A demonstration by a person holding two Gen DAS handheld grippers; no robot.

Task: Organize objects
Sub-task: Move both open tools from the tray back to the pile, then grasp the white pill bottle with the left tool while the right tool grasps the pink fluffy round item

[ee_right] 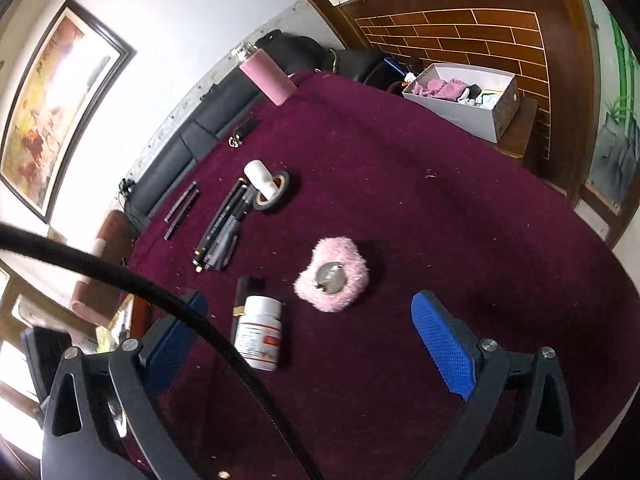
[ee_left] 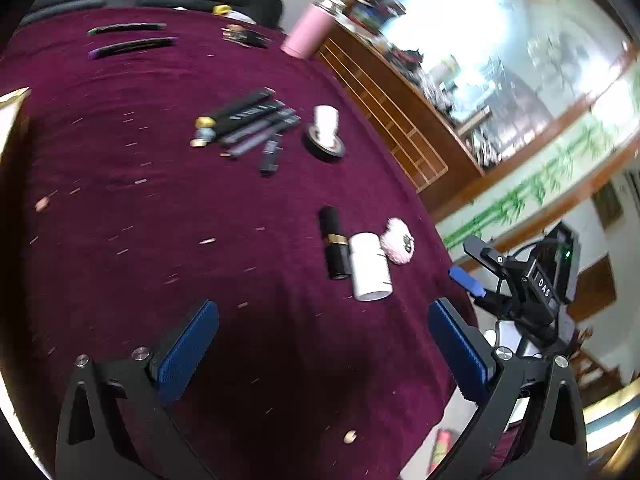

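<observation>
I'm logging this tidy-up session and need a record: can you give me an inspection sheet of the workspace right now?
Surface: maroon tablecloth, speckled with small crumbs.
Job's things: white pill bottle lying beside a black tube; pink fluffy puff close by; bundle of pens; tape roll with a small white bottle on it.
Clutter: pink flask; two dark strips at the far edge.
Grippers: left gripper and right gripper both open, empty.
Cables: black cable crossing the right wrist view.
Surroundings: open white box, framed painting.
</observation>
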